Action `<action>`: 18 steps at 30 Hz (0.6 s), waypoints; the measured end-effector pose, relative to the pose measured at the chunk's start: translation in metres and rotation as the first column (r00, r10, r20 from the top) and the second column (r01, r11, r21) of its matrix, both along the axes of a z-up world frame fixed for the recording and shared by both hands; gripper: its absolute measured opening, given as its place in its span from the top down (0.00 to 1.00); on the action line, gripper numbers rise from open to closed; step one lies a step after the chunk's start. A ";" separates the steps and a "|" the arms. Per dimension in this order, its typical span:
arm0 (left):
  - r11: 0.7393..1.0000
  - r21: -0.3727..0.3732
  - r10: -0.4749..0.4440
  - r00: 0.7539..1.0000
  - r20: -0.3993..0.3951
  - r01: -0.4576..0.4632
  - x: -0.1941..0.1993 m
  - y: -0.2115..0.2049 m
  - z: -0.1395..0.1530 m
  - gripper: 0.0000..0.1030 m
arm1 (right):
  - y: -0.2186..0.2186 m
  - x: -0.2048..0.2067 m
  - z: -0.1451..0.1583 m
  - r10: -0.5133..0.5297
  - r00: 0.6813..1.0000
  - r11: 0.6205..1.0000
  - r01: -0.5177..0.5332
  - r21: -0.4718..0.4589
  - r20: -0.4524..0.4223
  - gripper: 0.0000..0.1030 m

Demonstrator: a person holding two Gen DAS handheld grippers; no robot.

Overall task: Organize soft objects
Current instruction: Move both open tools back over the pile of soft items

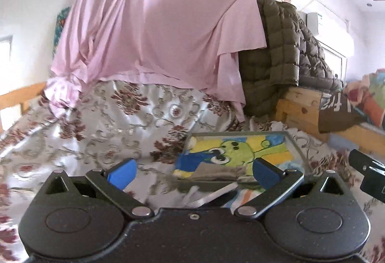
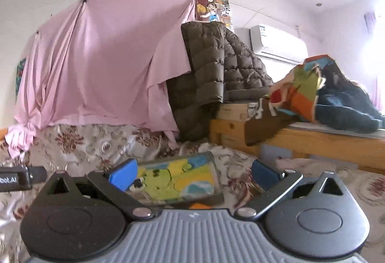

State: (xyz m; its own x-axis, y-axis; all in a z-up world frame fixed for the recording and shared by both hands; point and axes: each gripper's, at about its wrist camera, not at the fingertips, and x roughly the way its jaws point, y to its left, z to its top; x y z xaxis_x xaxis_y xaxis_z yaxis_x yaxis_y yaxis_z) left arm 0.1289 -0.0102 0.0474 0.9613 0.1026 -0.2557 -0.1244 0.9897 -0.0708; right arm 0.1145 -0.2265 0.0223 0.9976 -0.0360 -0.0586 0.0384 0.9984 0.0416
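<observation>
**Both jaws released over the frog cushion on the bed**

We have the left gripper (image 1: 193, 172) and the right gripper (image 2: 192, 174) hovering side by side above the floral bedspread (image 1: 96, 123), each with its jaws spread wide and holding nothing. The thing we judge to be in hand is the flat cushion (image 1: 243, 149) printed with a green frog on yellow and blue. It lies on the bed just ahead of both grippers, near the foot of the draped pink sheet (image 1: 156, 22) and the hanging quilted jacket (image 1: 272, 51).

What worries us first is the clutter at the cushion's near edge. A small grey folded cloth (image 1: 216, 172) rests on that edge, and a white cord (image 1: 211, 194) and a striped fabric lie just in front. If we close there, we could catch the cloth or cord instead of the cushion, or drag them along. The bedspread is glossy and rumpled, so a shallow pinch might also gather it, or the cushion could slide away. With both grippers so close, they could knock together.

The cushion lies flat, print upward. Its long axis runs roughly across the left wrist view, tilted slightly; the frog's head points towards the left gripper.
</observation>
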 end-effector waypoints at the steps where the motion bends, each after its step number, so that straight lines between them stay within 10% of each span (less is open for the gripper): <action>1: 1.000 0.012 0.009 1.000 0.008 -0.009 -0.011 0.002 -0.002 0.01 | 0.003 -0.006 -0.002 0.007 1.000 1.000 -0.007 -0.009 -0.005 0.00; 18: 1.000 0.006 -0.011 0.989 -0.151 0.012 -0.093 0.040 -0.034 0.01 | 0.020 -0.075 -0.024 0.070 0.981 0.998 -0.067 0.020 -0.181 0.00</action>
State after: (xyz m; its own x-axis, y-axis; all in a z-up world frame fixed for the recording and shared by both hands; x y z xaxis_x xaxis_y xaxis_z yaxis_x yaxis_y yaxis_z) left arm 0.0363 0.0299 0.0132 0.9129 0.0943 -0.3971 -0.1221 0.9915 -0.0453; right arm 0.0392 -0.2066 -0.0021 0.9704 0.0341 -0.2390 -0.0219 0.9983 0.0535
